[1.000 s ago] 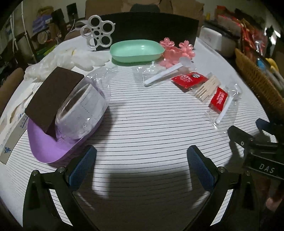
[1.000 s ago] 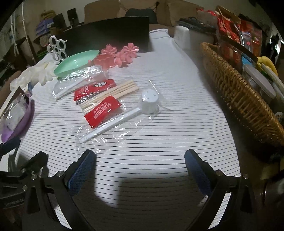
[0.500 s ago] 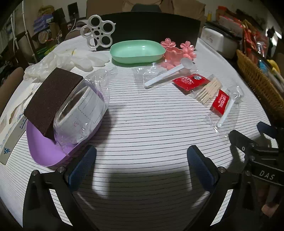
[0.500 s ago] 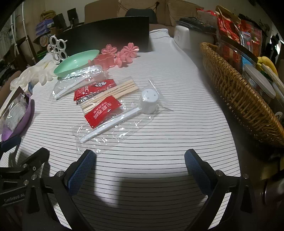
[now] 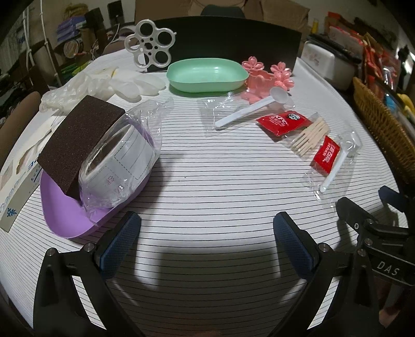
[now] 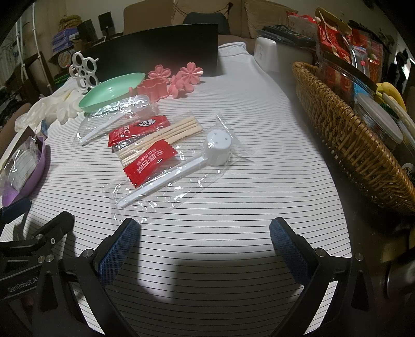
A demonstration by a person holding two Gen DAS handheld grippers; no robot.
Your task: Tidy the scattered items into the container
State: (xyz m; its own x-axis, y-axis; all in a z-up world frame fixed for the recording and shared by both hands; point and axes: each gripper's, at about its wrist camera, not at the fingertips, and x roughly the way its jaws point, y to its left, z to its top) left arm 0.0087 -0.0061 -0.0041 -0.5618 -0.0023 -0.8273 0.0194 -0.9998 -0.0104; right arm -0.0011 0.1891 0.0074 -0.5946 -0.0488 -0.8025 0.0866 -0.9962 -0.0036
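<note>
Red sachets (image 6: 150,162), sticks (image 6: 166,138) and bagged scoops (image 6: 179,172) lie beside green tray (image 5: 206,75).

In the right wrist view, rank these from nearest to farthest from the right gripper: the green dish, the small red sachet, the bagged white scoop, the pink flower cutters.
From the right gripper:
1. Bagged white scoop, just ahead, slightly left.
2. Small red sachet, left of the scoop's handle, only slightly farther.
3. Green dish, far left.
4. Pink flower cutters, at the back, centre-left; too close to the dish to rank firmly.

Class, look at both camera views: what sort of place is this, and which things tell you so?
Probably a home dining or living room: a round table under a striped white tablecloth, a woven wicker basket of snack packets, and a beige sofa behind.
</note>
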